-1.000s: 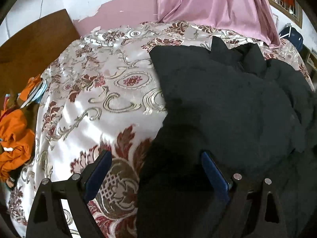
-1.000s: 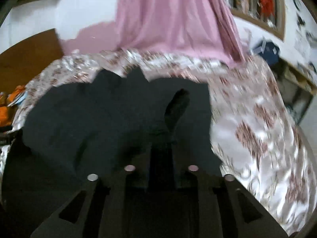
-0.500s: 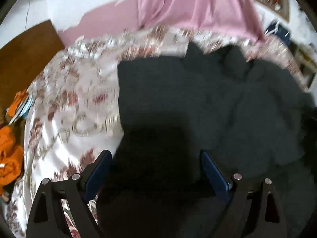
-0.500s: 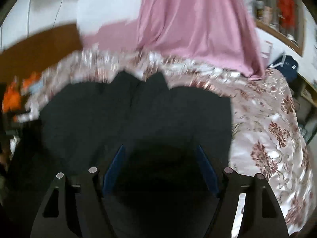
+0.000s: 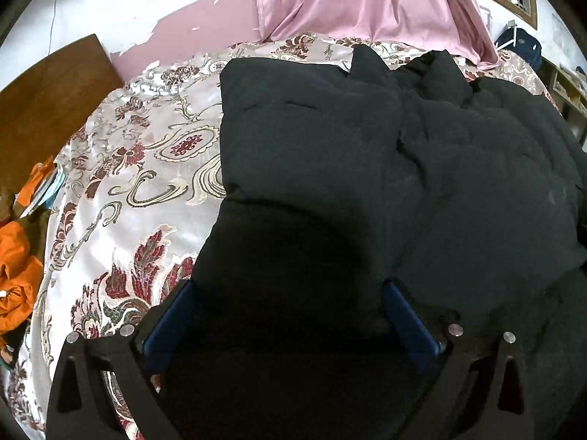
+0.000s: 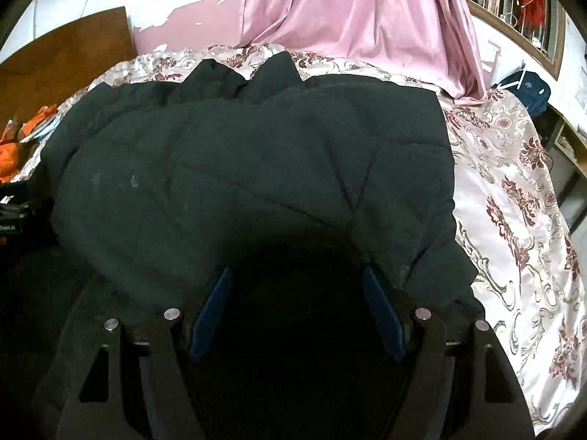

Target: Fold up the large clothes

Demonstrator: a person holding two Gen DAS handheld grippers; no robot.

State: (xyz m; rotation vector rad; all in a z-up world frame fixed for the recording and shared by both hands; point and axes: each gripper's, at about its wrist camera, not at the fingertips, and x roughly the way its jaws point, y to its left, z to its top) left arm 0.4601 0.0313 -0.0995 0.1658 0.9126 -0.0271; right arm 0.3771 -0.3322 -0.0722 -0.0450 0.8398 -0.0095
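A large black padded garment [image 5: 367, 154] lies spread on the bed, its collar points toward the far side; it also fills the right wrist view [image 6: 256, 168]. My left gripper [image 5: 290, 286] is open with blue-padded fingers [image 5: 172, 315] just above the garment's near left part. My right gripper [image 6: 299, 275] is open above the garment's near right part, holding nothing. The cloth under both grippers lies in deep shadow.
The bed has a shiny floral bedspread [image 5: 128, 168], bare to the left and to the right [image 6: 513, 198]. A pink curtain [image 6: 359, 14] hangs at the far side. Orange clothes [image 5: 14, 267] lie off the left edge. A wooden board [image 5: 47, 91] stands at far left.
My right gripper went from shut on the black cloth to open, and the folded part now lies flat. My left gripper stayed open and moved right over the garment.
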